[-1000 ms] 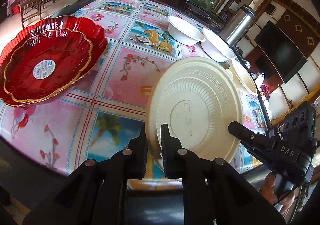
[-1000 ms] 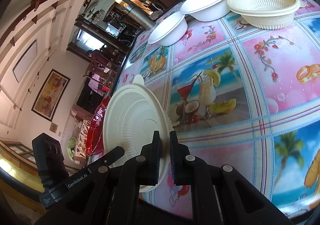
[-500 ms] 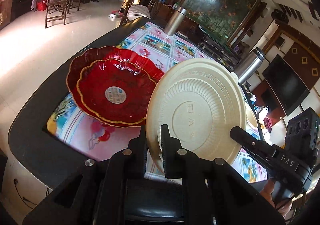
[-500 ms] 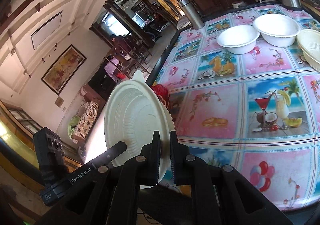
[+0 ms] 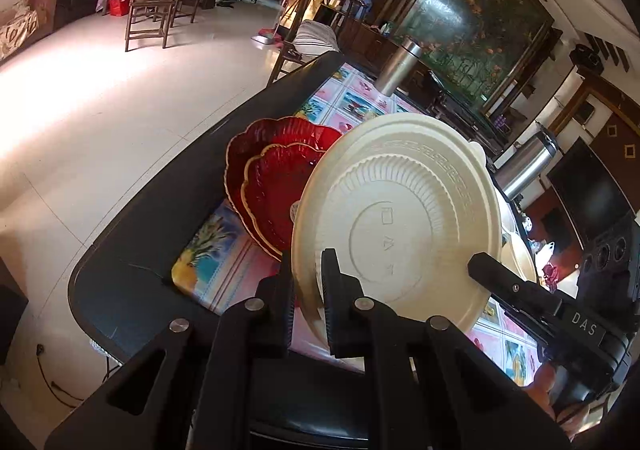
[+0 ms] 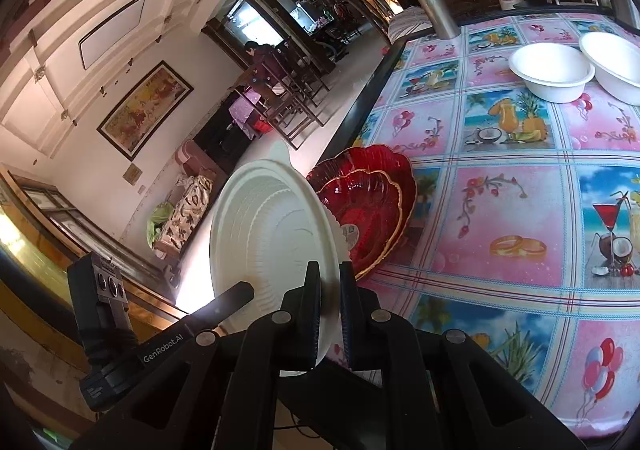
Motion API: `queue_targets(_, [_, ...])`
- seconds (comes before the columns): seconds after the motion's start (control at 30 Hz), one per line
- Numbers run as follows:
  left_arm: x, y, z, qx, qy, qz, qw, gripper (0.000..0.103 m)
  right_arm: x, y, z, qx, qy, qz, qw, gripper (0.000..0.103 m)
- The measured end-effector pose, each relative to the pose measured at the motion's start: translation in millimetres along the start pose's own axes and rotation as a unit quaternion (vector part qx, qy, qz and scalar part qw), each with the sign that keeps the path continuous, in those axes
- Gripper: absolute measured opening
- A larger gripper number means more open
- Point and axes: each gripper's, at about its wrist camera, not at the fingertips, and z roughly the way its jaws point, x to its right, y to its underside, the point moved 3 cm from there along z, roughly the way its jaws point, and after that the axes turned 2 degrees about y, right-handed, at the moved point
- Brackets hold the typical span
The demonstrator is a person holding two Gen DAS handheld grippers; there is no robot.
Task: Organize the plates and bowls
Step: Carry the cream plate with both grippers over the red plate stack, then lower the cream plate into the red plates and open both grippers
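Observation:
A cream ribbed plastic bowl (image 5: 400,226) hangs tilted on edge above the table's near corner, underside facing the left wrist camera. My left gripper (image 5: 306,262) is shut on its rim. In the right wrist view the bowl's hollow (image 6: 272,234) faces the camera, and my right gripper (image 6: 330,270) is shut on another part of the rim. Two stacked red scalloped plates (image 5: 276,185) with gold edges lie on the table just behind the bowl, partly hidden by it. They also show as red plates (image 6: 368,201) right of the bowl.
Two white bowls (image 6: 552,69) sit side by side at the far end of the table (image 6: 500,209), which has a flowered cloth. Steel flasks (image 5: 396,69) stand along the far side. The table's dark edge (image 5: 160,209) drops to open floor on the left, with chairs beyond.
Both grippers have carried the cream bowl up and across toward the table's corner with the red plates, rolling as they went. The bowl now overlaps the red plates.

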Motion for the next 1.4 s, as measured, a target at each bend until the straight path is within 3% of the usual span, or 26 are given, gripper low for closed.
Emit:
queue_targets(0.47, [-15,-32,26,0.007,-0.033,-0.012,0.9994,0.01,-17,-24,37,-0.006,-0.006,-0.014,1.0,0.009])
queue_targets(0.67, [-19,-35,43,-0.013,-0.047,-0.017,0.9987,0.01,-12,-36,56,-0.012,-0.011,-0.021,1.0,0.009])
queue_targets(0.9, [-9,-38,58,-0.026,-0.066,-0.01,0.9974,0.01,6,-43,74,-0.023,-0.025,-0.015,0.999,0.009])
queue_targets(1.2, [0,-37,77,-0.035,-0.101,0.002,0.9942,0.01,50,-45,96,-0.032,-0.06,0.036,0.997,0.012])
queue_targets(1.37, [-1,-33,84,-0.053,-0.109,-0.007,0.9927,0.022,53,-45,96,-0.022,-0.053,0.029,0.998,0.013])
queue_targets(1.4, [-2,-32,85,-0.057,-0.111,-0.008,0.9922,0.031,53,-45,96,-0.022,-0.05,0.026,0.998,0.013])
